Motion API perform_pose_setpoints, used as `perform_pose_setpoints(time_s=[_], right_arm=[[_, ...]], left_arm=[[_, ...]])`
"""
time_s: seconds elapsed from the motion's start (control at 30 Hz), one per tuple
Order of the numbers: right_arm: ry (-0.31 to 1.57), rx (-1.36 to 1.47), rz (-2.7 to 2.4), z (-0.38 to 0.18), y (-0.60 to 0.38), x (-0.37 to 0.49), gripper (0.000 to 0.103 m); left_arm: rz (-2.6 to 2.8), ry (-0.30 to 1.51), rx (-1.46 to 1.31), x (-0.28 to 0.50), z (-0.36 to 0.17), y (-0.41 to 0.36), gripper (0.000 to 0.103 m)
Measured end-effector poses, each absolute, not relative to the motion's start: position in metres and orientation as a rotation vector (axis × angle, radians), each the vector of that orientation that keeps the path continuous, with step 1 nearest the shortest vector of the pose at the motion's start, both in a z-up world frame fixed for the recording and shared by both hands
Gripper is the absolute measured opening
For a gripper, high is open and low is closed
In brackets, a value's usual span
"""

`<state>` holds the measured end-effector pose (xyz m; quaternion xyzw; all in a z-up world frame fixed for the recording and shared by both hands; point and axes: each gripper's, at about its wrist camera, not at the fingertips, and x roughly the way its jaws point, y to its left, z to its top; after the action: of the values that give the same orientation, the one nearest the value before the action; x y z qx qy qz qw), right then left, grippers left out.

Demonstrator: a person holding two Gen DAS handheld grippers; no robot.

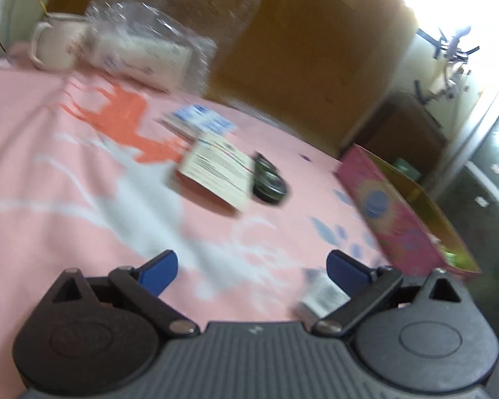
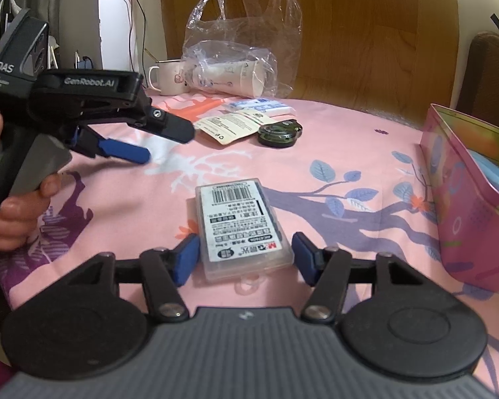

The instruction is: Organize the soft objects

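Pink printed cloth covers the counter, where the right claw (image 2: 243, 256) straddles a clear plastic case (image 2: 241, 226).
Its pads flank the case without visibly pressing; uneven closing could skid the slick case toward the near edge. The left claw (image 2: 156, 139) hangs open and empty; the pink tin (image 2: 462, 199) waits at the right edge.

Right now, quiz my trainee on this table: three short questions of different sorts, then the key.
1. True or false: the clear case lies between the right gripper's jaws.
2. What stands left of the plastic bag? A) mug B) kettle C) bottle
3. Fill in: the left gripper's jaws are ____.

Key: 1 true. 2 A, the mug. 3 open, with nothing between them.
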<state>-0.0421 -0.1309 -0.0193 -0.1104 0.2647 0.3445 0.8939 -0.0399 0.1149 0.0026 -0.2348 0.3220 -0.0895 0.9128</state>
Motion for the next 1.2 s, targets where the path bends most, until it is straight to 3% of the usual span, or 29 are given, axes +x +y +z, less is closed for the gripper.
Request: perform_pose_setpoints(time_s=[0.5,1.2], right_arm=[[0.581,-0.093,0.724,-0.016,-0.142,-0.04,0.063],[0.582,-0.07,0.731,-0.015,-0.145,-0.04,0.063]], left_arm=[[-0.378,0.777,-0.515,-0.029,0.0,0.054,0.099],[-0.372,0.772,-0.527,-0.026,-0.001,0.052,0.099]])
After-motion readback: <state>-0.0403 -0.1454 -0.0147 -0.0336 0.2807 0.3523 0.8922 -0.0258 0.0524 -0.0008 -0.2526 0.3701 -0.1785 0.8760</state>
